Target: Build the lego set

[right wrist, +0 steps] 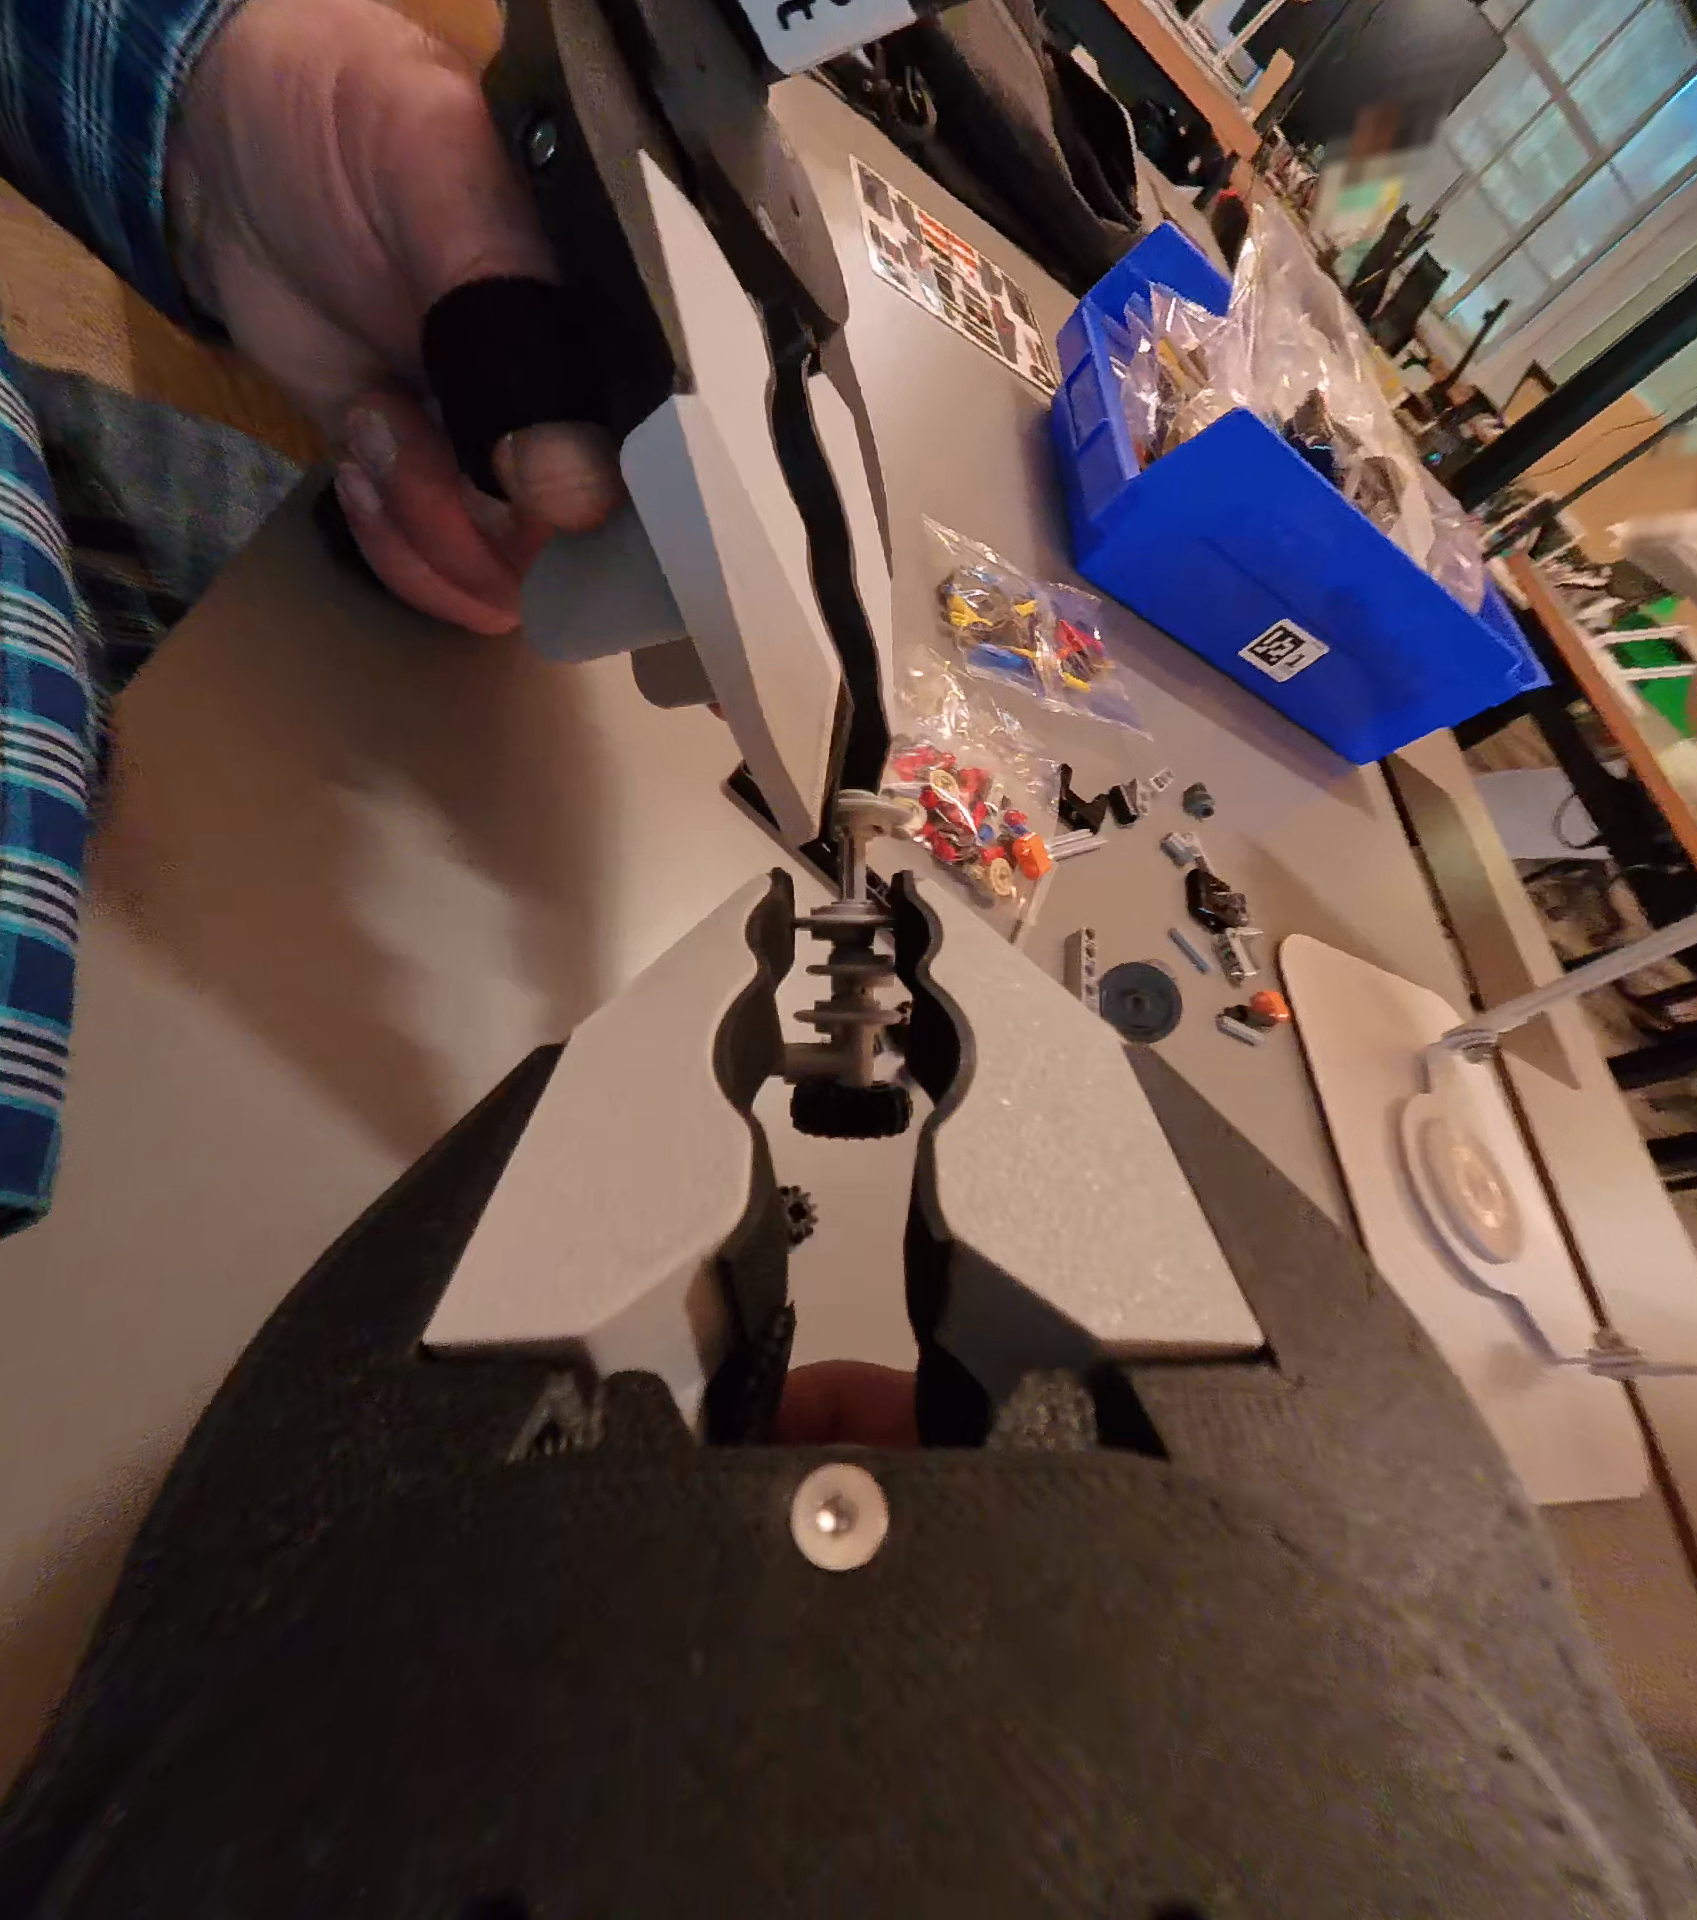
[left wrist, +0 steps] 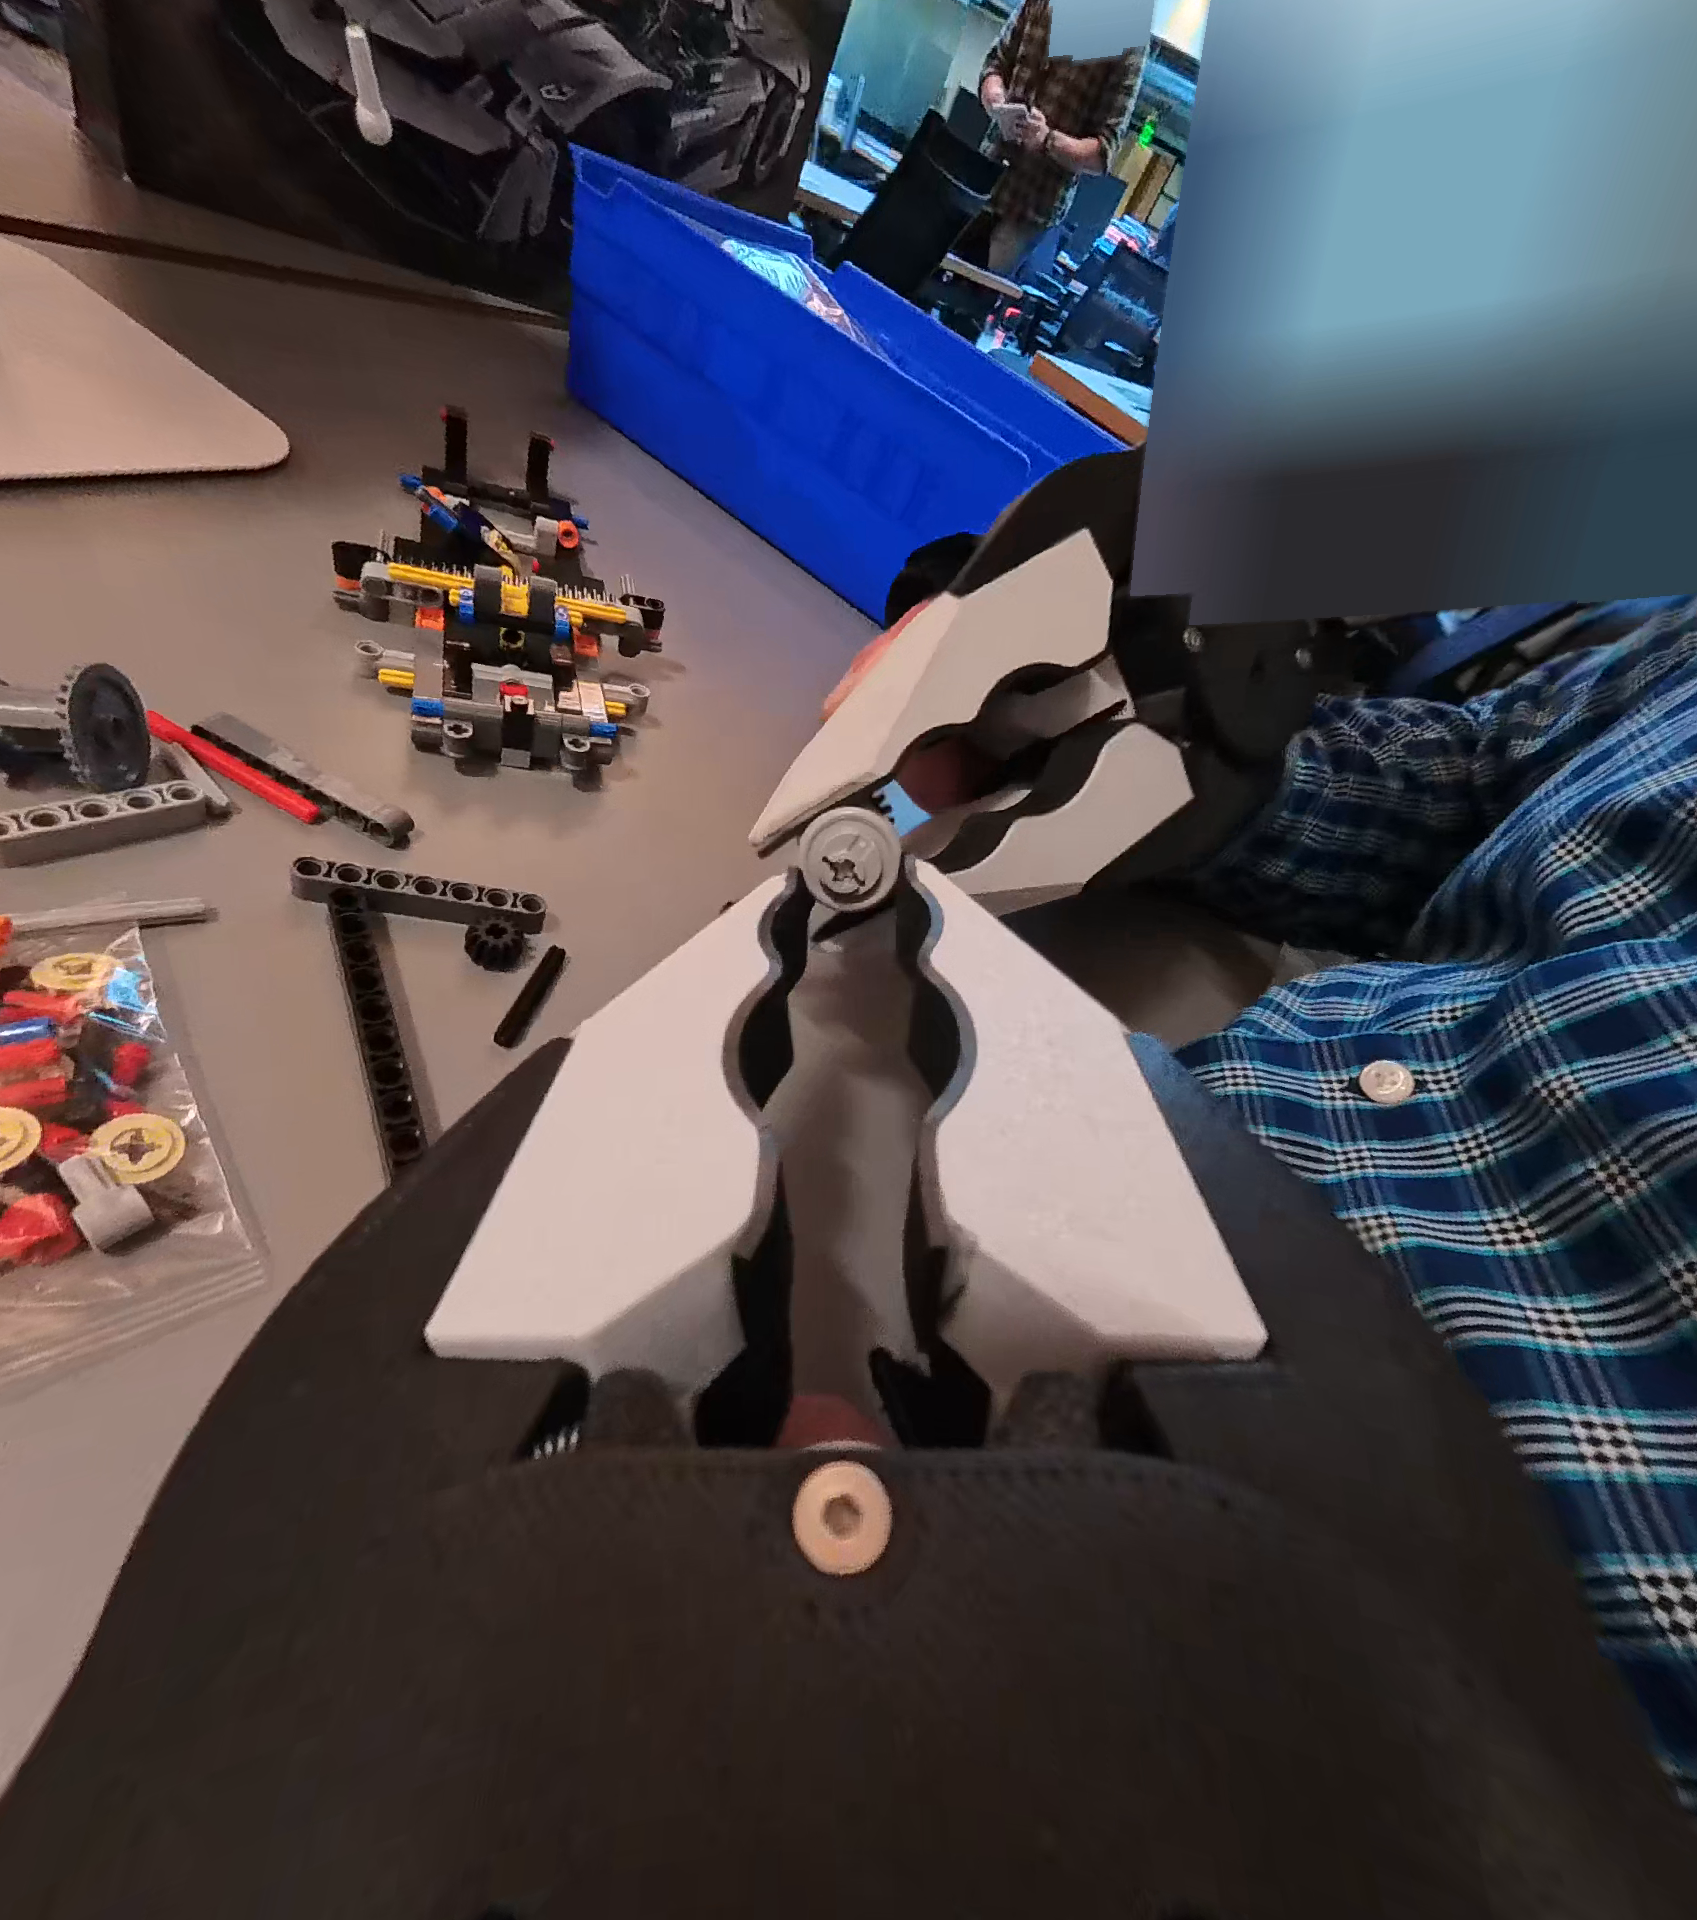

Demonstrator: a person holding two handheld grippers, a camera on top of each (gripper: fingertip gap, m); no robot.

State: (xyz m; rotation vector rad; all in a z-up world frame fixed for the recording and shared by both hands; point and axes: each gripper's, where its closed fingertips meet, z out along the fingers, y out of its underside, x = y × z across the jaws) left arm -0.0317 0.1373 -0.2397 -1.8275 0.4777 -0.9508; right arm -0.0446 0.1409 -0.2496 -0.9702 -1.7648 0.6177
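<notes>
Both grippers (left wrist: pixel 849 883) (right wrist: pixel 839 894) clamped on grey axle assembly (right wrist: pixel 849 997)

Grey table (left wrist: pixel 200 1558) bears blue bin (left wrist: pixel 771 416), perhaps bagged parts (left wrist: pixel 23 1122).

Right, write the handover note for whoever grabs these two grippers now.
Left gripper: shut on the round light-grey pulley piece at the axle's end.
Right gripper: shut on the grey axle stack with discs and a black gear.
On the grey table: the partly built black, grey and yellow chassis, loose beams, the clear bag of red and yellow parts, the blue bin.
Done: chassis core. Left: seat the pulley, fit the axle stack.
</notes>
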